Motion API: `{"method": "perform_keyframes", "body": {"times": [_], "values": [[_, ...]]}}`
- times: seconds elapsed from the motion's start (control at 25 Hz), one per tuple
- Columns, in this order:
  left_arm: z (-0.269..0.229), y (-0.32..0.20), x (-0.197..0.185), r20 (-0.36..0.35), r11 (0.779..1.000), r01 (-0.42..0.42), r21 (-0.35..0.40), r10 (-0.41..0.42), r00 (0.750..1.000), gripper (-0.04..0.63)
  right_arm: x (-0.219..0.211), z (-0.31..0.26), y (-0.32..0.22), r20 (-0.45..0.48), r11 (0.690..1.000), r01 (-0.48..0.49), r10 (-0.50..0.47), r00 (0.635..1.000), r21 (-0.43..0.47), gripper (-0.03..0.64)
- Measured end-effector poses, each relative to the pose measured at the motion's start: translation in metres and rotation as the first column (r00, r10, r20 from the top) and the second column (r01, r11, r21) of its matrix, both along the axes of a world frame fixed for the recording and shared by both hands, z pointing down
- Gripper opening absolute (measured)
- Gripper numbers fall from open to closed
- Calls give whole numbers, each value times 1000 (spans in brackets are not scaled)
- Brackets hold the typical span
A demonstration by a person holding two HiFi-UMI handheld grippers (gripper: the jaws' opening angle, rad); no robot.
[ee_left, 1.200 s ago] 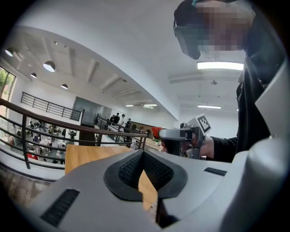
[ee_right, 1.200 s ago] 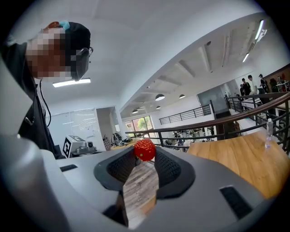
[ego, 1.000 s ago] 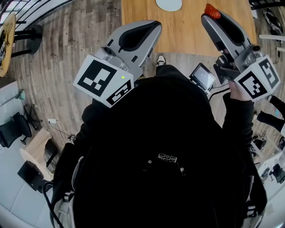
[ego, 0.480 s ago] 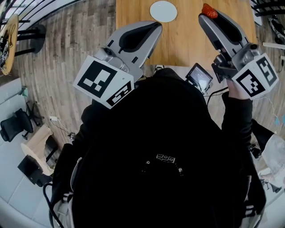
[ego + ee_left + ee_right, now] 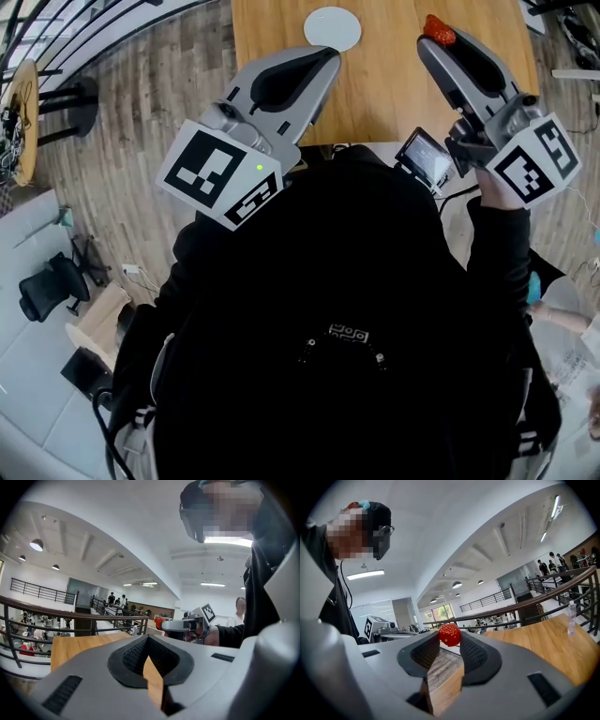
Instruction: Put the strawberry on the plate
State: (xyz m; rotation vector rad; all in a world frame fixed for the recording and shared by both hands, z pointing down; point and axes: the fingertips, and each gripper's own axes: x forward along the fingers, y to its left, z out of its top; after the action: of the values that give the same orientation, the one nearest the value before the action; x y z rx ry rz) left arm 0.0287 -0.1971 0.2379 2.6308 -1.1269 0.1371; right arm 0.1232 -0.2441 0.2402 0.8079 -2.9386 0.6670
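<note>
**Strawberry held in the right gripper, plate bare on the table**

**Head view.** The person stands at the near edge of a wooden table [image 5: 394, 84] with both grippers pointing forward over it. The right gripper [image 5: 437, 36] clamps the strawberry [image 5: 439, 29] at its jaw tips, over the table's right half. The white plate [image 5: 333, 28] lies on the table to the left of the strawberry, well apart from it. The left gripper [image 5: 328, 56] has its tips just short of the plate, with its jaws drawn together. A small screen [image 5: 427, 159] sits below the right gripper.

**Left gripper view.** The jaws meet at their tips with nothing between them, leaving only a wedge of table visible behind the pads. Farther off to the right, the other gripper appears side-on with the red fruit at its tip. A railing [image 5: 70, 617] runs behind the table.

**Right gripper view.** The strawberry sits between the two ribbed pads at the very tip, pressed from both sides and clear of the table surface. A clear bottle [image 5: 569, 617] stands on the table's far right edge.
</note>
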Motion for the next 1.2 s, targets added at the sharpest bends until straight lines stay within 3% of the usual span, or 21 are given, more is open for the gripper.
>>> {"method": "perform_keyframes", "body": {"times": [0.16,0.52,0.88,1.2], "values": [[-18,-5,4,-5,999,-36,18,36,999,-2,14,-15,1,-14,998,-56,56,998,5,144],[3,-12,6,-15,997,-70,14,70,997,-2,18,-4,-5,-19,995,-97,98,995,28,144],[11,-11,10,-9,997,-71,12,71,997,-2,22,5,-5,-28,996,-85,85,996,27,144],[13,-11,2,-6,1000,-20,-17,20,1000,-2,13,11,-12,-39,1000,-27,27,999,-3,144]]}}
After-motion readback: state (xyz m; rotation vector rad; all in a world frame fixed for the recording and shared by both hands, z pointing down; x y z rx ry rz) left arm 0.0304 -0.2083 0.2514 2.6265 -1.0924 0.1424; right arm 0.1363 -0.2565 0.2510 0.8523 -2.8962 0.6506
